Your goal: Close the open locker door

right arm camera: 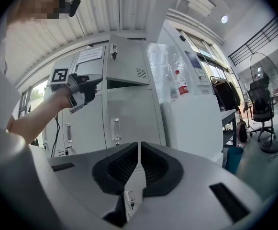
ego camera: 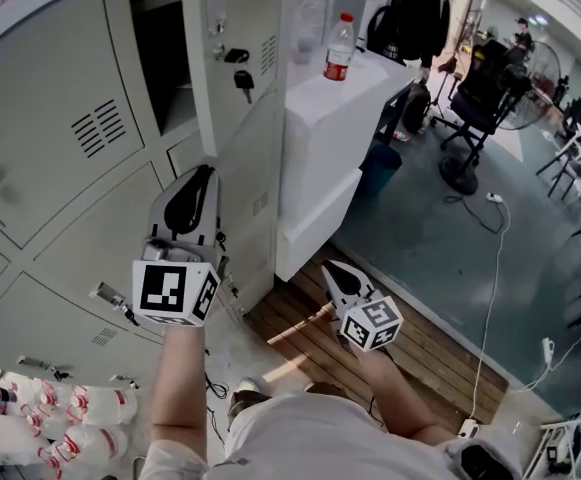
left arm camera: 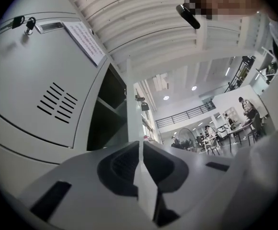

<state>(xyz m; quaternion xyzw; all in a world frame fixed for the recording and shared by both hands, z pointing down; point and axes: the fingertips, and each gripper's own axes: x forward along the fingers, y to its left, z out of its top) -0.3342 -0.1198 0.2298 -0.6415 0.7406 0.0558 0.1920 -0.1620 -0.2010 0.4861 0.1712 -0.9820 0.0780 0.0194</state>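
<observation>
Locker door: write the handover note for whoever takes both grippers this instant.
Left gripper: raised to the upper lockers, jaws closed on the edge of the locker door, as far as its own view shows.
Right gripper: jaws together, empty, held low and clear of the lockers.
Locker door: standing open, with keys hanging from its lock. The compartment behind it is open and dark.
Done: the door edge is gripped.
Left: swing the door shut against its frame, then let go. The left gripper alone can probably do it.
</observation>
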